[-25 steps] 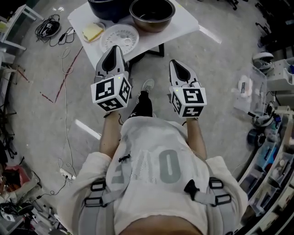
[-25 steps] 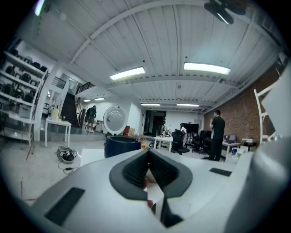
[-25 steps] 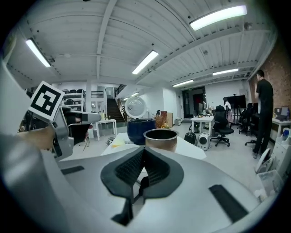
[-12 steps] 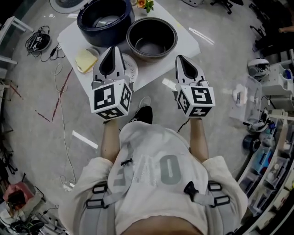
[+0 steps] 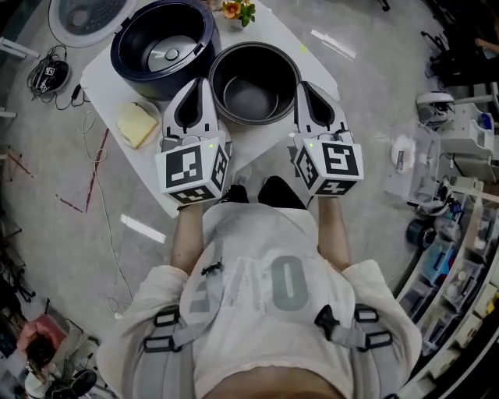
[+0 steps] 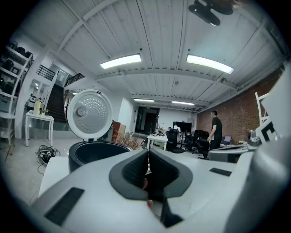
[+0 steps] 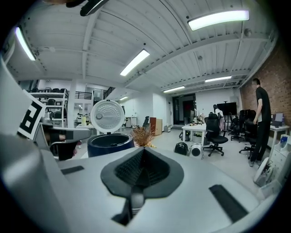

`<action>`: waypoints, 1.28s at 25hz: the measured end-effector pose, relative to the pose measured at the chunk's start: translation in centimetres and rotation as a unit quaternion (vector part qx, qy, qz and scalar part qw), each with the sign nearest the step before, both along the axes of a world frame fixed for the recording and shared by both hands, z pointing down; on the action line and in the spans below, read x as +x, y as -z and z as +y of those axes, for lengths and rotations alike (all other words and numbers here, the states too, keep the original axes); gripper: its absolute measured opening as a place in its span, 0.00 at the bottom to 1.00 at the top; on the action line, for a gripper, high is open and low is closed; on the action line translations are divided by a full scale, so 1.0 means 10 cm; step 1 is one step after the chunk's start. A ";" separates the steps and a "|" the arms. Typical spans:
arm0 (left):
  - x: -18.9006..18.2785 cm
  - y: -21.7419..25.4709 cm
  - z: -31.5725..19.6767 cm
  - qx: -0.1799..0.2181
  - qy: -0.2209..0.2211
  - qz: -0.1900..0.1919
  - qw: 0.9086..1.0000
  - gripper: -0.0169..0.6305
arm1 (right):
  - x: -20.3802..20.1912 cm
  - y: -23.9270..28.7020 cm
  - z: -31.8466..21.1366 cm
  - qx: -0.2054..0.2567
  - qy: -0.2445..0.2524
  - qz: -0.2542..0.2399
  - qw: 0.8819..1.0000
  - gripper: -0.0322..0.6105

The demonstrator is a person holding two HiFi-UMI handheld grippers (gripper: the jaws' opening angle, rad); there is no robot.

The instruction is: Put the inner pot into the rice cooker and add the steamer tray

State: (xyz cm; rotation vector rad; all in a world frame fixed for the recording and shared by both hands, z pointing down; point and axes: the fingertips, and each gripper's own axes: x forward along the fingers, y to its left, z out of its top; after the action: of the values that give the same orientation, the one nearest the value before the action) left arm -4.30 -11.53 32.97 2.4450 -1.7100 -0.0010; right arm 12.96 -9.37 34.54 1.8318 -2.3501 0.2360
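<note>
two closed tongs now flank the round, dark metal inner pot (image 5: 254, 84) on the white table (image 5: 101, 74). the left gripper (image 5: 196, 84) sits just beside its left rim and the right gripper (image 5: 306, 87) just beside its right, each with jaws pressed together on nothing. a second ago we see them over bare floor, short of the table, so the approach looks about finished. nothing is gripped yet, and we judge the jaws must part before they can take the thin rim. the pot stands outside the dark blue, glossy rice cooker (image 5: 162, 47), close against it. the cooker's deep well shows a dull metal heating plate, and its white dimpled lid (image 5: 82, 15) stands open. the white perforated steamer tray, plain a second ago, is now hidden beneath the left gripper. a soft yellow sponge (image 5: 136, 125) lies near.
</note>
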 end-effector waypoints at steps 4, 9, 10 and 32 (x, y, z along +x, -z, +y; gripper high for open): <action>0.08 0.02 -0.09 0.004 0.015 -0.001 1.000 0.06 | 0.12 -0.01 -0.16 0.007 0.003 -0.022 1.000 0.06; 0.16 0.09 -0.09 0.011 0.038 -0.001 0.999 0.06 | 0.18 0.02 -0.19 0.015 0.028 -0.020 0.999 0.06; 0.17 0.12 -0.10 0.014 0.039 -0.002 0.999 0.06 | 0.19 0.04 -0.22 0.016 0.030 -0.023 0.999 0.06; 0.15 0.47 -0.09 0.063 0.014 0.035 0.997 0.47 | 0.22 0.44 -0.45 0.068 0.082 -0.113 0.988 0.51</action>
State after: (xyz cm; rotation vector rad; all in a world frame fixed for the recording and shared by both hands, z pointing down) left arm -2.76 -12.46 28.31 2.4762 -1.7640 -0.1995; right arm 15.14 -13.84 30.14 1.7375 -2.7191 0.2833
